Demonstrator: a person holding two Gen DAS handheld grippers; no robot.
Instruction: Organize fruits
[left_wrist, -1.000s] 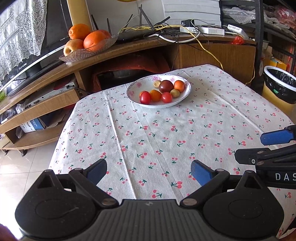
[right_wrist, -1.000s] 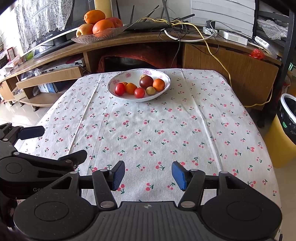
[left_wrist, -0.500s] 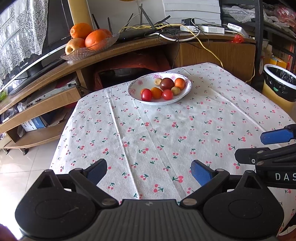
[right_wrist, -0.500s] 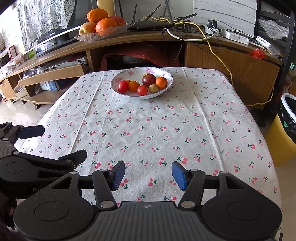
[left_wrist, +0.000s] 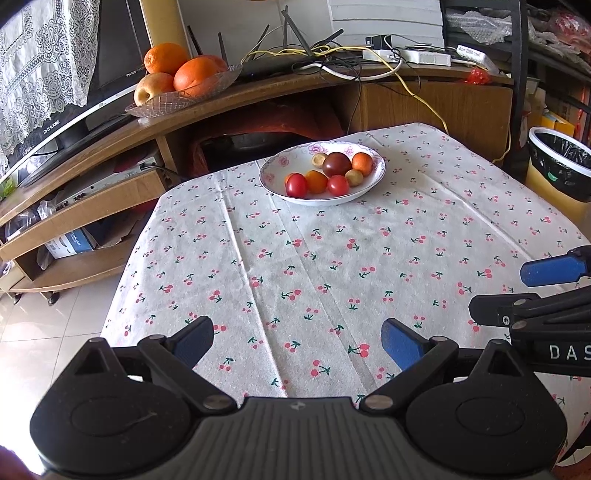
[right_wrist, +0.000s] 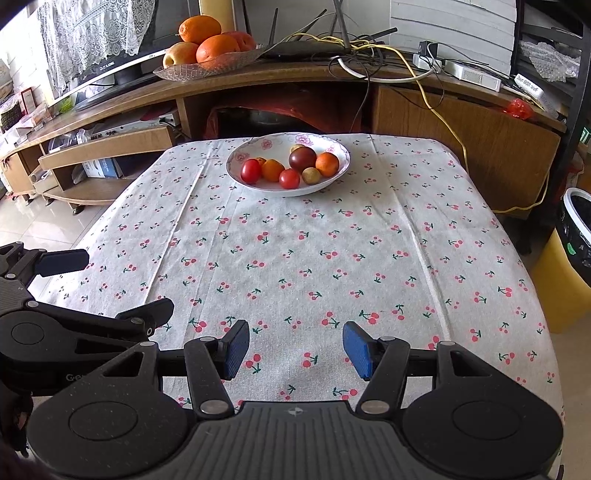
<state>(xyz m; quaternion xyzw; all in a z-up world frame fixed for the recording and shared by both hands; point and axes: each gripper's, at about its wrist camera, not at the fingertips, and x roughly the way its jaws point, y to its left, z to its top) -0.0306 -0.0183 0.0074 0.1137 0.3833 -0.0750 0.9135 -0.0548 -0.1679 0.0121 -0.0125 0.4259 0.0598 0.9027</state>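
Your left gripper (left_wrist: 297, 341) and right gripper (right_wrist: 295, 349) hover empty, jaws spread; the white floral porcelain bowl (right_wrist: 334, 176) of small fruits sits at twelve o'clock, well apart, about equally far from both.

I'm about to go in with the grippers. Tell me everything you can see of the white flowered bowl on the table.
The white bowl with pink flower prints is shallow and wide, ceramic by its look, and sits upright at the far end of the cherry-print tablecloth, nearer the wooden TV stand. It holds small fruits clustered toward its near side: two red tomatoes, two or three orange ones, one dark purple-brown fruit and a couple of small yellowish ones. Nothing else touches it; both grippers are far back, open and empty.
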